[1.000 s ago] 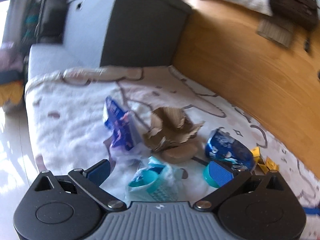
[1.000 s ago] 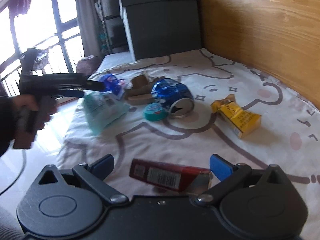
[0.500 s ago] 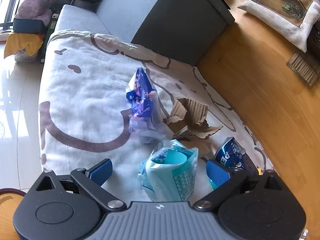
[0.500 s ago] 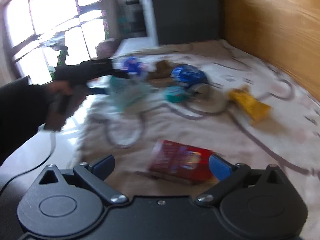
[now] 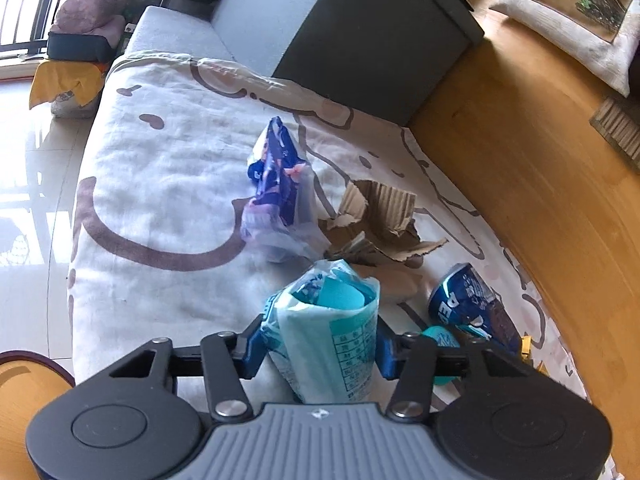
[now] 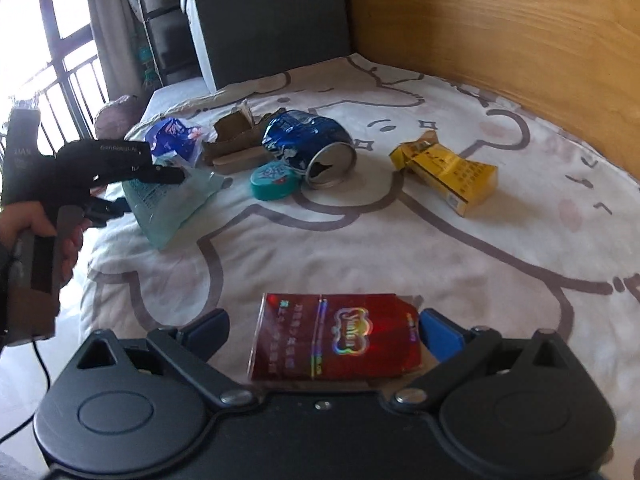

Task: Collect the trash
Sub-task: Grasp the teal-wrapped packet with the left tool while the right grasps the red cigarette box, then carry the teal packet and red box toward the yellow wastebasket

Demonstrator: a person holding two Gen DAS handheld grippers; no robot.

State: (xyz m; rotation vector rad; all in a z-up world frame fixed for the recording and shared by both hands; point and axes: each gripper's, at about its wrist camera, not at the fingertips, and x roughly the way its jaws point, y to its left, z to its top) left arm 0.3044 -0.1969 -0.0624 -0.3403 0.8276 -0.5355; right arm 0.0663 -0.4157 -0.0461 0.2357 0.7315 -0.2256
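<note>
The left gripper (image 5: 320, 350) is clamping a pale teal tissue packet (image 5: 332, 336) at lower centre, hiding part of the teal lid (image 5: 440, 338) beside the crushed blue can (image 5: 468, 300). The right gripper (image 6: 324, 330) is sitting spread wide around a red cigarette pack (image 6: 334, 338), whose near edge is being cut off by the gripper body.

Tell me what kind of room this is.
Probably a bedroom: the trash lies on a cartoon-print blanket over a bed beside a wooden wall, with a pillow nearby and a barred window at the side.
</note>
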